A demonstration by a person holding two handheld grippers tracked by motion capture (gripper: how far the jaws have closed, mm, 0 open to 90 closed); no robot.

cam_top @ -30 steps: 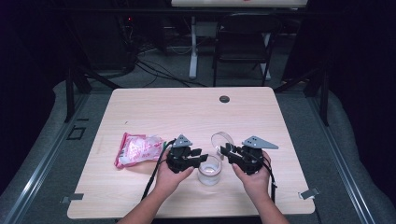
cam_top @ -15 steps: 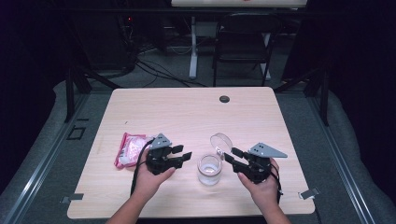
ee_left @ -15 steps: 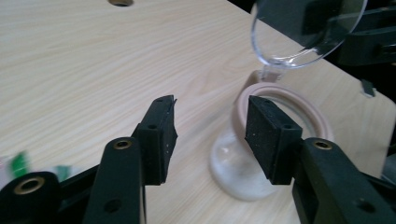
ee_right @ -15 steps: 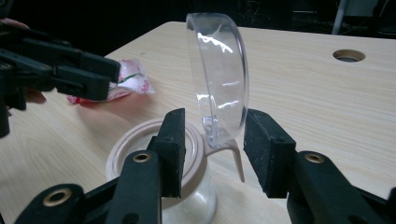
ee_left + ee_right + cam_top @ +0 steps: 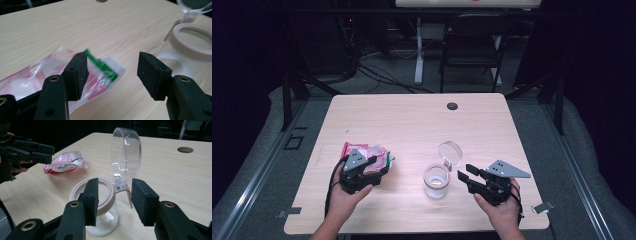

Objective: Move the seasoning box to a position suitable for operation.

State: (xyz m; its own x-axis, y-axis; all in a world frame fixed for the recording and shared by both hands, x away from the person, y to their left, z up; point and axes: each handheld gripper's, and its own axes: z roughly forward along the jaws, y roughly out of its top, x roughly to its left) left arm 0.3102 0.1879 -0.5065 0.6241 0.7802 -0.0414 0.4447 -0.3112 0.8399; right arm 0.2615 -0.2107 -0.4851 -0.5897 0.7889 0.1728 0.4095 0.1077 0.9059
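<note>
A: So, biggest first: wooden table [image 5: 412,125], bare apart from a cable hole near the far edge. Mid-front stands the clear jar [image 5: 435,181], hinged lid [image 5: 450,152] flipped up and leaning back, mouth open. Left of it lies the red-and-white packet [image 5: 369,151], flat on the wood, well apart from the jar.

B: Grippers?

A: Left gripper [image 5: 112,71] has just been opening; jaws are spread over the packet's green-striped end, pads not pressing it. Right gripper [image 5: 113,200] has just been opening too; jaws are spread, pointing at the jar rim from just beside it, nothing pinched.

B: Step in hand?

A: My read: pick up the packet and bring it to the jar. Do it well by coming down on the packet's edge, not the puffy middle, because film slips. Close fully before lifting.

B: And the right one?

A: I'd steady the jar low on the glass, clear of the hinge. The lid stands tall; a bump could swing it shut or tip the jar.
</note>
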